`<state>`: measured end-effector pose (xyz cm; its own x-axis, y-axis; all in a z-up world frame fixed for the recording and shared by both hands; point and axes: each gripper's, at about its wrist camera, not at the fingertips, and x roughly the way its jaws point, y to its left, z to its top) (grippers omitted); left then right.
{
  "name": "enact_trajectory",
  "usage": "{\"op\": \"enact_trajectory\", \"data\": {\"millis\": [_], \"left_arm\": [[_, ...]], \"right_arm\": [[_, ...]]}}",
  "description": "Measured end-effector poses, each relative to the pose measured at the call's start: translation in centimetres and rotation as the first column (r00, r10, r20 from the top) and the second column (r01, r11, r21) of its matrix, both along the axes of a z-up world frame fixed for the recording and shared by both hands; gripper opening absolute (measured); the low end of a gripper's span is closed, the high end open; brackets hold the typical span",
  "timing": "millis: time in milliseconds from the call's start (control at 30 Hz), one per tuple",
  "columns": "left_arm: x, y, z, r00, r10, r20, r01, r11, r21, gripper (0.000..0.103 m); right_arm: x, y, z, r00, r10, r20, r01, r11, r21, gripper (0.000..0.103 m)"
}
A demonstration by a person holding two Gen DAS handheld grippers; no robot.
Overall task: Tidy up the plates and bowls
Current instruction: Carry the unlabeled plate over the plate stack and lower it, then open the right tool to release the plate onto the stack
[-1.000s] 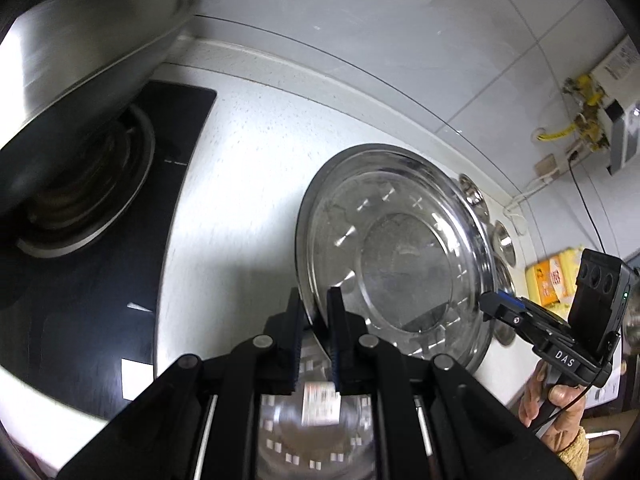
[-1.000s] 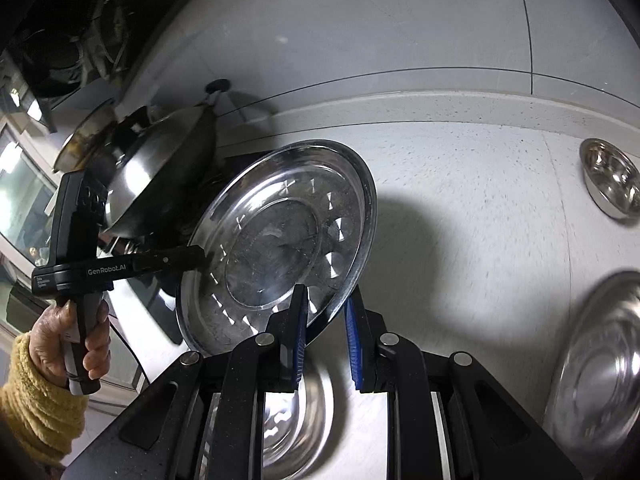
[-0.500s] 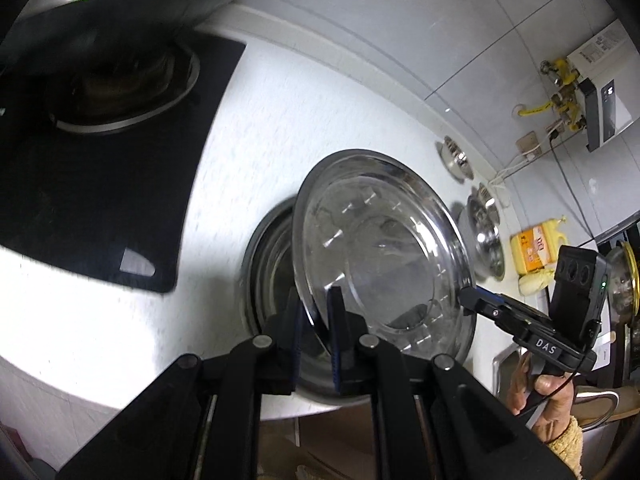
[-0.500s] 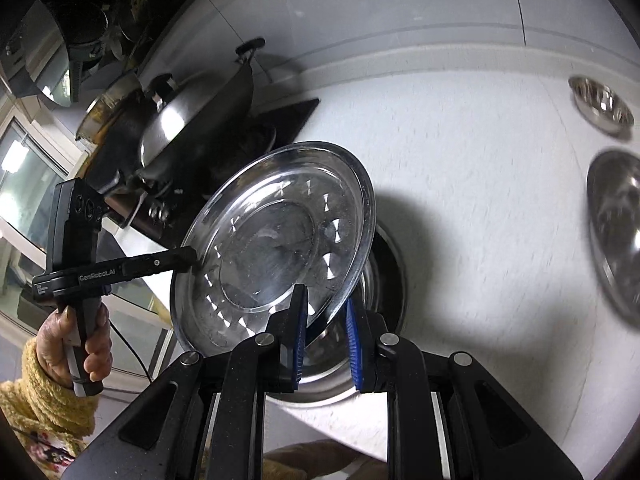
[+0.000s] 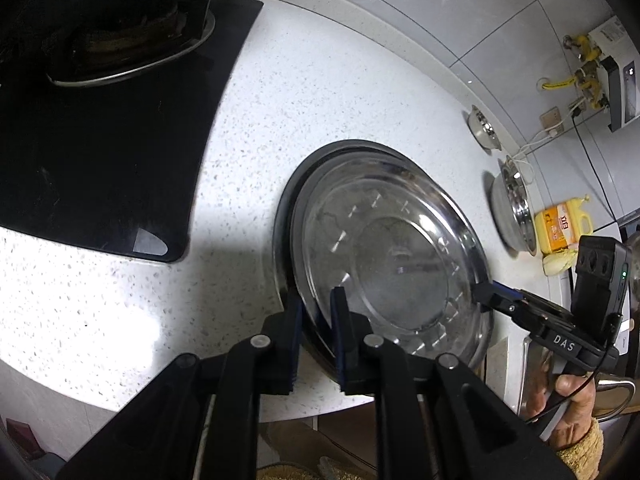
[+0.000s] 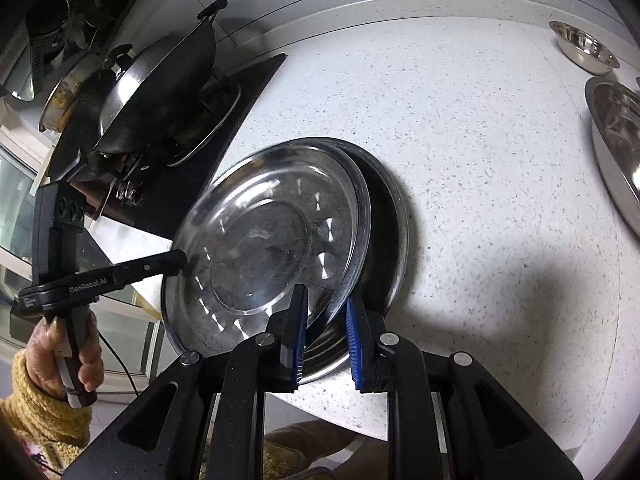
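Left gripper (image 5: 318, 300), nearest the lens: jaws just opening, rim of the upper plate (image 5: 384, 264) between them, pads no longer plainly pressing, so read as released or nearly so. Right gripper (image 6: 326, 300), on the opposite edge: blue pads closed on the same rim, carrying that side. Upper plate: steel, shallow, tilted, lowered over the lower plate (image 5: 286, 216) and lying almost concentric with it; on the left gripper's side apparently resting on the rim beneath, on the right gripper's side raised a little above it, not yet seated flat. Lower plate: flat on the white speckled counter (image 5: 320, 80), close to its front edge, just beside the black hob (image 5: 104, 128). Judged status: first stacking step nearly complete, lacking only the right-hand release and settling of the upper plate. Further back on the counter, well apart from the stack and not yet gathered: a large steel dish (image 6: 616, 148) at the right edge of the right wrist view, and beyond it a small steel bowl (image 6: 584, 46) near the wall. Judged remainder: these pieces to be sorted or nested with their like; whether more lie out of view, cannot tell. Farthest, outside the task: lidded wok (image 6: 160, 88) on the hob, yellow bottle (image 5: 560, 226) at the wall.
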<state>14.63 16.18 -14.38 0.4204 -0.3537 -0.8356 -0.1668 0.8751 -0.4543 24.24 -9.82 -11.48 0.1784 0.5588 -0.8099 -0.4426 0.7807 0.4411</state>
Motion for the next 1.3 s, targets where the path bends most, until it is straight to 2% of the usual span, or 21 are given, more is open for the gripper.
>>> {"op": "enact_trajectory", "data": {"millis": [167,367,533,667,700,800,1033,1300], "left_arm": [[0.0,0.4,0.6,0.999,0.001,0.033,-0.003,0.999,0.051,0.014],[-0.4,1.7,1.0,0.998,0.034,0.048,-0.037,0.997,0.063,0.014],[-1.4,2.8,2.2,0.994,0.079,0.082,-0.084,0.994,0.068,0.014],[-2.2,2.5,3.8,0.988,0.093,0.122,-0.101,0.993,0.057,0.014],[-2.3,2.0,4.3,0.988,0.086,0.130,-0.093,0.994,0.056,0.016],[-2.3,-0.2,5.6,0.987,0.040,0.157,-0.051,0.997,0.066,0.033],[-1.1,-7.5,7.4,0.983,-0.077,0.169,0.069,0.996,0.053,0.034],[3.0,-18.6,7.2,0.974,-0.191,0.122,0.189,0.982,0.027,0.034]], "right_arm": [[-0.3,-0.5,-0.3,1.000,-0.015,0.012,0.015,0.999,-0.028,0.018],[-0.3,-1.3,-0.1,0.999,-0.042,0.020,0.042,0.999,-0.031,0.018],[-0.5,-2.7,0.8,0.996,-0.070,0.048,0.070,0.997,-0.017,0.035],[-0.9,-4.4,1.8,0.993,-0.096,0.065,0.095,0.995,0.019,0.040],[-1.0,-5.2,2.2,0.991,-0.108,0.075,0.106,0.994,0.025,0.044],[-1.5,-7.1,3.2,0.985,-0.134,0.112,0.133,0.991,0.021,0.051],[-1.8,-12.4,5.1,0.963,-0.187,0.195,0.196,0.980,-0.029,0.065],[-0.5,-21.0,5.9,0.936,-0.280,0.211,0.301,0.951,-0.073,0.069]]}}
